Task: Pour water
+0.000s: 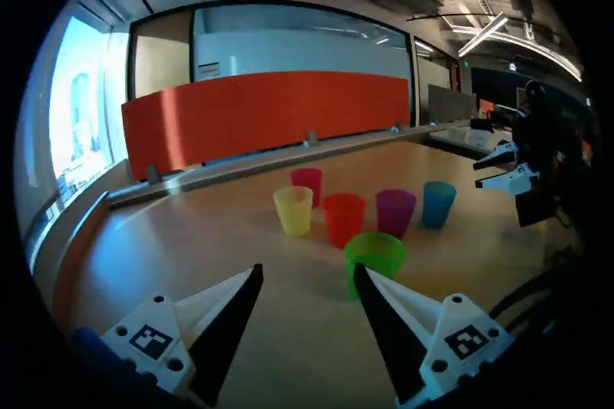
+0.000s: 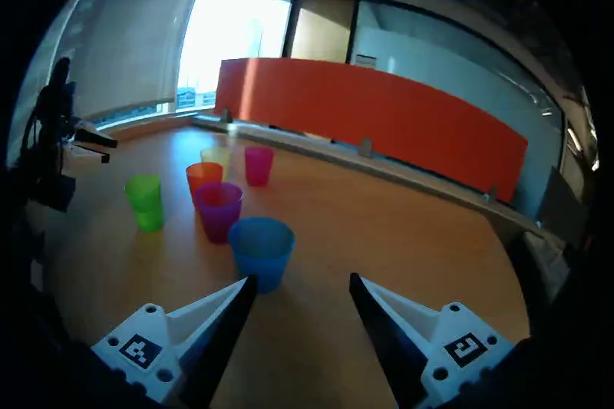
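Several coloured plastic cups stand grouped on a wooden table [image 1: 230,255]. In the left gripper view my left gripper [image 1: 307,275] is open and holds nothing, with a green cup [image 1: 374,254] just beyond its right fingertip. Behind that stand an orange cup [image 1: 344,217], a yellow cup [image 1: 293,209], a pink cup [image 1: 307,183], a purple cup [image 1: 395,211] and a blue cup [image 1: 438,203]. My right gripper [image 2: 302,282] is open and holds nothing, with the blue cup [image 2: 261,250] right ahead, then the purple cup [image 2: 218,209]. The green cup [image 2: 144,200] stands apart at the left. I cannot tell what is in the cups.
A low orange partition [image 1: 261,121] runs along the table's far edge, with glass walls behind. In the left gripper view the right gripper [image 1: 480,175] hovers at the table's right side. The right gripper view has the left gripper [image 2: 110,150] at the far left.
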Available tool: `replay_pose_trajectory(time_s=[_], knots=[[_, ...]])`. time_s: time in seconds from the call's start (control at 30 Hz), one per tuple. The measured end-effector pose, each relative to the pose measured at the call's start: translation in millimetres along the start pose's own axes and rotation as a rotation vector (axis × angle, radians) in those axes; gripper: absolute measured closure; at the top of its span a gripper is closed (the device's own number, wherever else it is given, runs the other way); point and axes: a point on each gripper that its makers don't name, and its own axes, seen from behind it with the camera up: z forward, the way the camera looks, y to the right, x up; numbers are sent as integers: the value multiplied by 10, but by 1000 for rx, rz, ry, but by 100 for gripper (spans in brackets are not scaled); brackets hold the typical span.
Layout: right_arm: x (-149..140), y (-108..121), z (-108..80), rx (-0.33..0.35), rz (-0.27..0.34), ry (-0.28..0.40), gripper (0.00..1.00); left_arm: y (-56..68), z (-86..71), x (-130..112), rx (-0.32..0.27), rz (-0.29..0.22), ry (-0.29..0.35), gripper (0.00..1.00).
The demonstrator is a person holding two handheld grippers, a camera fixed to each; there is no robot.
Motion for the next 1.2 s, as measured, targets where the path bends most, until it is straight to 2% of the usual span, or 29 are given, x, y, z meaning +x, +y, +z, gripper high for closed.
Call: replay_pose_trajectory(time_s=[0.2, 0.33, 0.6, 0.73, 0.8, 1.0, 1.2], knots=[[222, 215, -38, -126, 23, 96, 7, -153, -72, 196, 103, -35, 90, 13], [290, 309, -57, -185, 51, 140, 7, -235, -113, 321, 155, -54, 140, 13], [516, 651, -153, -320, 116, 248, 7, -389, -186, 500, 245, -45, 217, 13], [623, 817, -245, -374, 143, 289, 7, -523, -238, 560, 311, -56, 257, 13], [668, 884, -287, -398, 159, 305, 7, -576, -255, 565, 337, -68, 276, 13], [653, 995, -299, -436, 195, 310, 7, -627, -233, 548, 363, -97, 294, 13], [706, 1044, -324, -454, 236, 329, 7, -733, -281, 572, 419, -99, 315, 13]])
